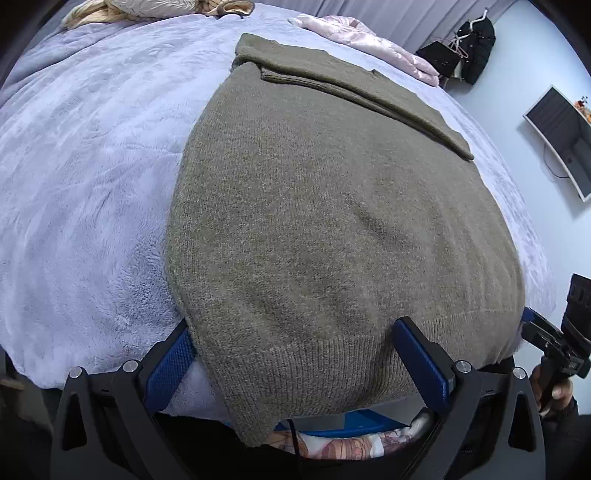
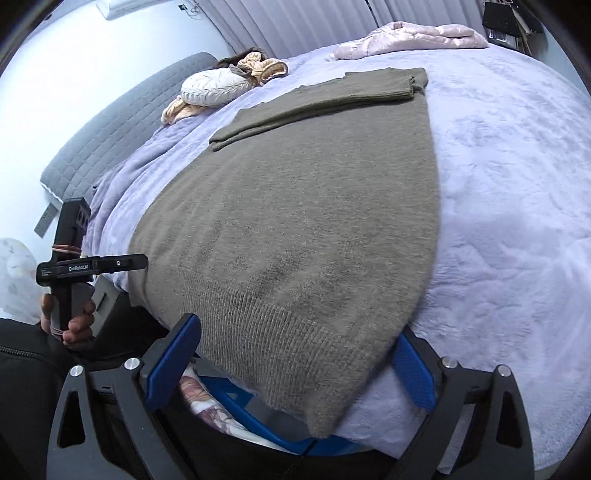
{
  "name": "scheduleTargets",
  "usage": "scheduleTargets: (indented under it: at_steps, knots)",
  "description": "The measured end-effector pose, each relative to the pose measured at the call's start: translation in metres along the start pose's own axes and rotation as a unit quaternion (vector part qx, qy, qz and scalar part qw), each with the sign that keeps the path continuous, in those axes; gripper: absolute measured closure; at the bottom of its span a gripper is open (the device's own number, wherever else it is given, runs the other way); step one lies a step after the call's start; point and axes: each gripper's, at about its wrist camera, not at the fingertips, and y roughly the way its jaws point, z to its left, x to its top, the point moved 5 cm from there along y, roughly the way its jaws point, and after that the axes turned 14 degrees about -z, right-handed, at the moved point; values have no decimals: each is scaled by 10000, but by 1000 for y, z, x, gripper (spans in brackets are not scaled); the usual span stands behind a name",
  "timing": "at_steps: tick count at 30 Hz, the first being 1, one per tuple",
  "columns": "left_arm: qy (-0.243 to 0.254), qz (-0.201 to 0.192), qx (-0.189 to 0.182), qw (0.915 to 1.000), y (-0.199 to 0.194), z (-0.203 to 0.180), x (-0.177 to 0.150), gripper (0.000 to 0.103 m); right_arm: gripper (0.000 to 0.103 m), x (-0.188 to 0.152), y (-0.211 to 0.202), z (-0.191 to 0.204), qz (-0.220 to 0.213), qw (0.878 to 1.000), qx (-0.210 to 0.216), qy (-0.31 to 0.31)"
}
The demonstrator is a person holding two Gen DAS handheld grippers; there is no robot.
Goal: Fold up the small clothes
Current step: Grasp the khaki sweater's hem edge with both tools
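Note:
An olive-brown knit sweater (image 1: 332,221) (image 2: 295,206) lies flat on the lavender fleece blanket (image 1: 81,184) (image 2: 509,184) of a bed. Its sleeves are folded across the far end. The ribbed hem hangs over the near bed edge. My left gripper (image 1: 293,326) is open, with one hem corner lying between its blue pads (image 1: 170,365). My right gripper (image 2: 297,330) is also open, straddling the other hem corner, and its pads (image 2: 413,373) do not press the cloth. Each gripper also shows in the other view, held by a hand: the right gripper (image 1: 546,332) and the left gripper (image 2: 110,265).
A pink quilted jacket (image 1: 369,37) (image 2: 406,33) lies at the far edge of the bed. A white cushion (image 2: 214,88) and peach clothes sit near the grey headboard (image 2: 122,122). A screen (image 1: 565,140) hangs on the wall. A blue bin (image 2: 258,406) stands below the bed edge.

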Motion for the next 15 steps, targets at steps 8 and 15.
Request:
scheduleTargets:
  at_steps: [8,15]
  knots:
    - [-228,-104,-314,9992,-5,6,3,1,4,-7,3,2,-90,9998,-165,-95]
    - [-71,-230,-15,9997,-11,5,7,43,5,-6,4,7,-259,9995,-178,-101]
